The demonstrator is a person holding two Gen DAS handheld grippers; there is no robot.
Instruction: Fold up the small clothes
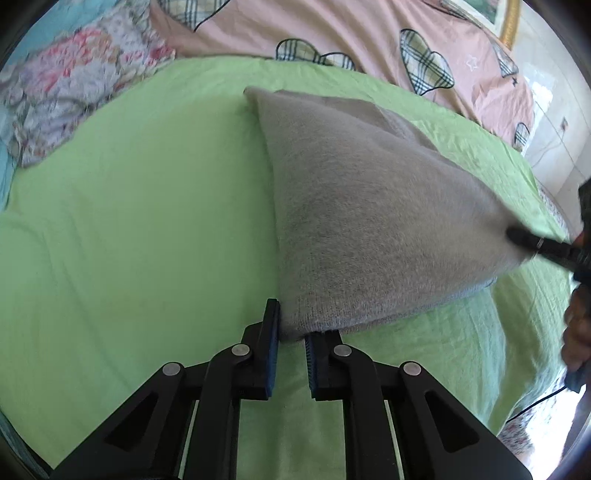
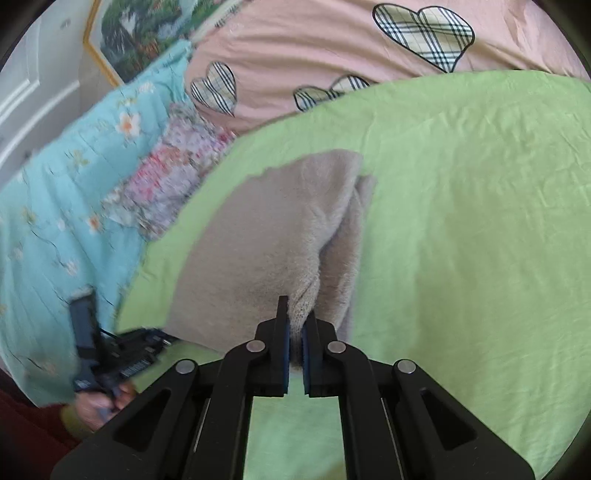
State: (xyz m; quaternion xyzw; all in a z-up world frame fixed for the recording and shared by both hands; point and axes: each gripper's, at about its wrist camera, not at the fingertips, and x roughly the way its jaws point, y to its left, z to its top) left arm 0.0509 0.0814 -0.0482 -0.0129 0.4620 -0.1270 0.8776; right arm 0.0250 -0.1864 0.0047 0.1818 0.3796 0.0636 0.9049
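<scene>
While both hand-held grippers (image 1: 291, 325) (image 2: 295, 325) pinch grey garment (image 1: 369, 221) corners (lifted), green sheet (image 1: 147, 221) lies open.

One garment, two grippers, four kinds of bedding

One grey knitted garment (image 1: 369, 221) on one green sheet (image 1: 129, 221); two grippers, the left gripper (image 1: 291, 332) and the right gripper (image 2: 295, 325). There's one pink quilt (image 2: 314, 48) showing four plaid hearts (image 2: 424, 33) from the right wrist, plus one blue floral cover (image 2: 66, 206), one pink-flowered cloth (image 2: 173, 177) and one framed picture (image 2: 140, 33).
</scene>
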